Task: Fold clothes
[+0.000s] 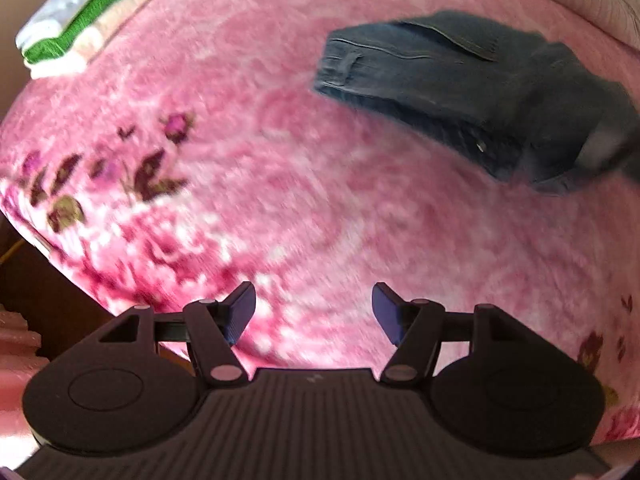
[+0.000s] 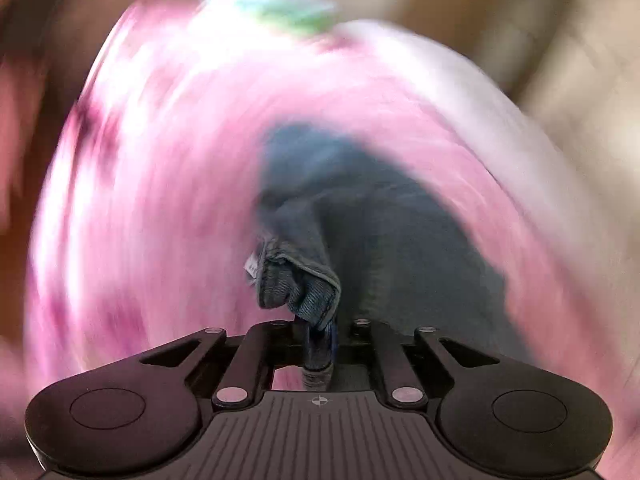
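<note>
denim jeans [image 2: 316, 292] pinched in right gripper [image 2: 320, 344] fingers.

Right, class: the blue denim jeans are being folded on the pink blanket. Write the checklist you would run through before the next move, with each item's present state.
1. Right hand-held gripper shut on the blue denim jeans: ok.
2. Left hand-held gripper open and empty: ok.
3. Pink floral fleece blanket bare in front of the left hand-held gripper: ok.
4. Stack of folded white, green and cream clothes apart from the jeans: ok.
5. Jeans lying flat and smooth: cannot tell, right wrist view blurred.
</note>
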Tool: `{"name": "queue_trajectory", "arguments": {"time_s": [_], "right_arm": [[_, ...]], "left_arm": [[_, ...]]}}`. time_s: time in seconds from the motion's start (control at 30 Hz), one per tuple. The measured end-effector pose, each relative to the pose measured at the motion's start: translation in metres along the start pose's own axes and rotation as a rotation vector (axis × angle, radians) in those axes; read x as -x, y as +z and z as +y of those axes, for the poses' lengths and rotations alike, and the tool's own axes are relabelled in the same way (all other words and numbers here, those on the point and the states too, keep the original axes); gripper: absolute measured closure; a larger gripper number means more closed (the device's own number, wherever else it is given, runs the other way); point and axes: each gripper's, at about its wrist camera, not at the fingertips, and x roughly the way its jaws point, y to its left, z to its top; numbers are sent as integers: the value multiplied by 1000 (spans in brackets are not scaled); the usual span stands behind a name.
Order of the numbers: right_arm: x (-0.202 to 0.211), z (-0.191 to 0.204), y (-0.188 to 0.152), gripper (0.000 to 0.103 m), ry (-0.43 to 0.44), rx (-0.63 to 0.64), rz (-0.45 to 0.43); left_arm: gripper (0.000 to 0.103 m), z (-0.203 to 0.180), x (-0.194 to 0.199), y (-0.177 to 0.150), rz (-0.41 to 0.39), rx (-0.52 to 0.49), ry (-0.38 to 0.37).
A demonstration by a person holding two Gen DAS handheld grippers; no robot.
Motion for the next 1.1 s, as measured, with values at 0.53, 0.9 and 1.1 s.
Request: {"name": "queue_trajectory", "arguments": {"time_s": [0.53,0.9,1.1], "right_arm": [[252,-189,-296,95,-752,-2306,43],[229,-182,-316,94,-707,-2182,91],[223,-187,-329,93,-680,-2267,75]], "left_arm": [[42,-79,-15,52,-24,-99,-140],[42,-113,-29,145,-71,80,-447],[40,-117,-61,235,-12,212,-507]]}}
